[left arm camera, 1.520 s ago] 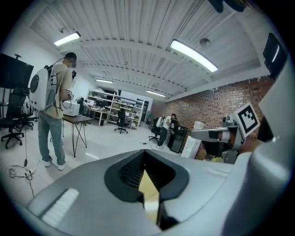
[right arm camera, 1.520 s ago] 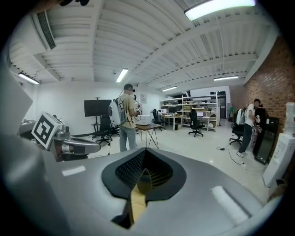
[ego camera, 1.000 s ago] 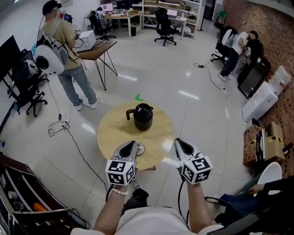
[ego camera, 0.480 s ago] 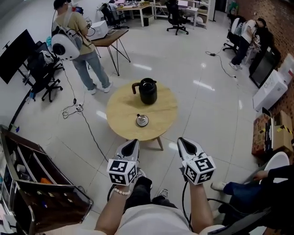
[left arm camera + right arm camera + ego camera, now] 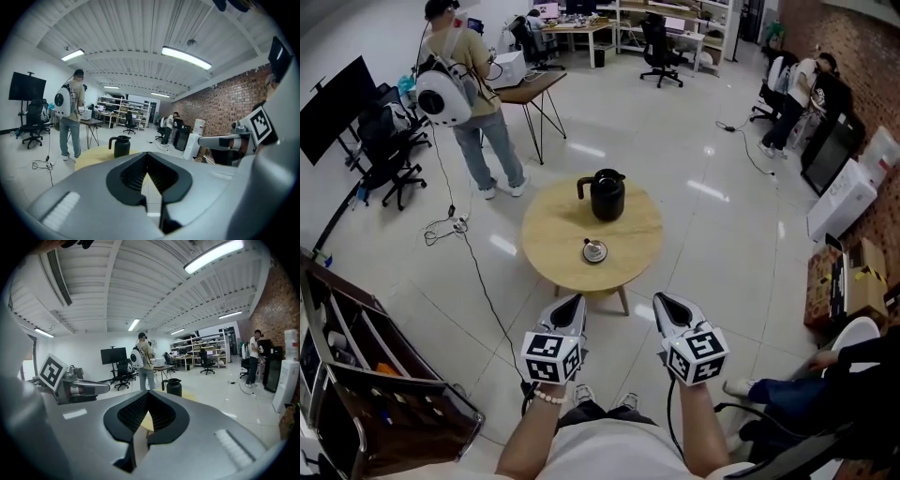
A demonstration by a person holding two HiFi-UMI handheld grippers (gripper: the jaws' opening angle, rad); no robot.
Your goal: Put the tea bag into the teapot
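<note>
A black teapot [image 5: 607, 194] stands at the far side of a round wooden table [image 5: 553, 239]. In front of it sits a small dish [image 5: 594, 250] with something pale in it, too small to tell. My left gripper [image 5: 571, 301] and right gripper [image 5: 660, 301] hang side by side over the floor, short of the table's near edge. Both are shut and hold nothing. The left gripper view shows the shut left gripper [image 5: 146, 154] with the teapot [image 5: 122, 146] beyond it. In the right gripper view the teapot [image 5: 174, 386] stands past the shut right gripper [image 5: 147, 392].
A person with a white backpack [image 5: 464, 89] stands left of the table by a desk [image 5: 525, 89]. A cable [image 5: 478, 272] runs across the floor. A dark rack [image 5: 366, 375] fills the lower left. Boxes [image 5: 853, 291] and a seated person's legs [image 5: 787, 389] are at right.
The table and teapot have drawn away from me: a second ago my grippers were over its near edge, now they hang over the floor short of it. Both stay shut.
</note>
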